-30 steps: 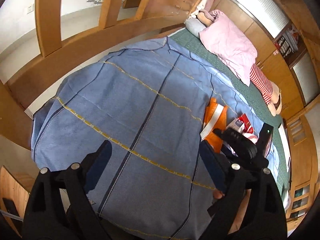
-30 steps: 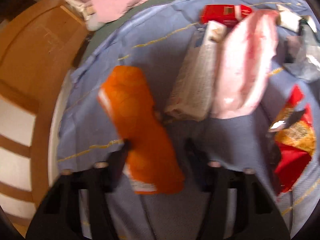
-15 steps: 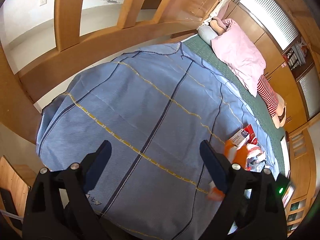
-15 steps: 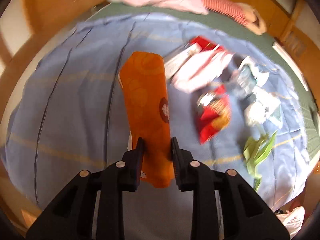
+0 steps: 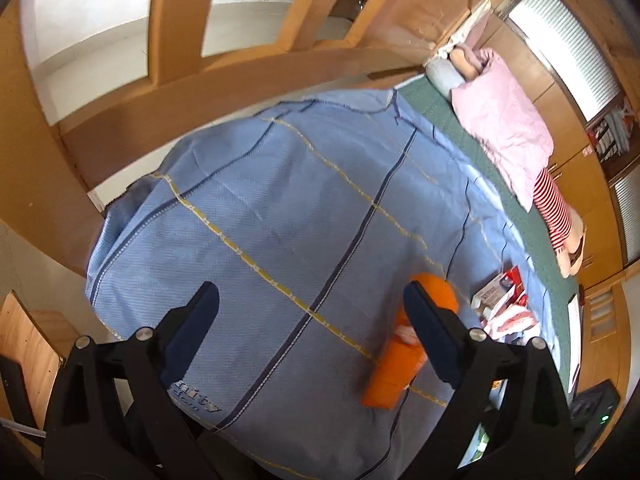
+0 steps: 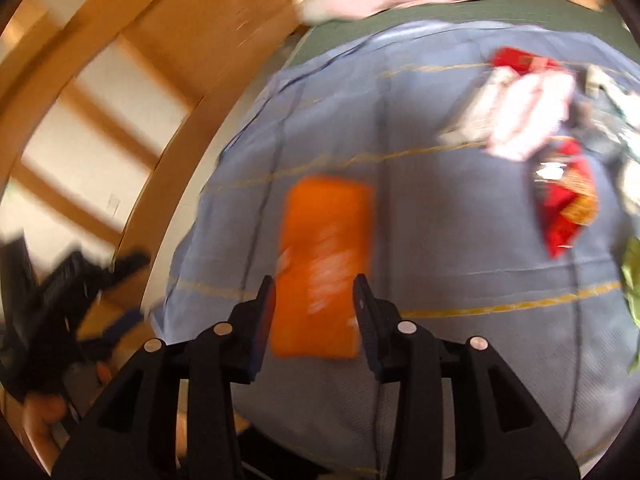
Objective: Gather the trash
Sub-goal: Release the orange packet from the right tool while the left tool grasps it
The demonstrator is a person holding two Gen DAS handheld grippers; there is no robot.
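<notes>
An orange snack packet (image 6: pixel 324 240) shows blurred over the blue sheet (image 6: pixel 460 240), just beyond my right gripper (image 6: pixel 314 282). That gripper's jaws are opening, and its pads stand clear of the packet's sides. In the left wrist view the same orange packet (image 5: pixel 390 376) sits partly behind the right finger of my left gripper (image 5: pixel 310 296). The left jaws are wide and still opening, with only blue sheet (image 5: pixel 280 220) between them. More trash lies to the right: a red packet (image 6: pixel 568 204), a pink-white wrapper (image 6: pixel 524 116), a white carton (image 6: pixel 472 116) and a red box (image 6: pixel 516 60).
A green wrapper (image 6: pixel 634 272) lies at the sheet's right edge. A pink quilt (image 5: pixel 504 128) and a striped doll (image 5: pixel 556 216) rest on the green mat (image 5: pixel 532 232) beyond. A wooden bed rail (image 5: pixel 240 84) curves round the far side. A hand (image 6: pixel 40 412) shows at lower left.
Half a second ago my right gripper pinched the upright orange packet. Its jaws have since spread, the packet is free, and the view has swung left. The left jaws widened a little.
</notes>
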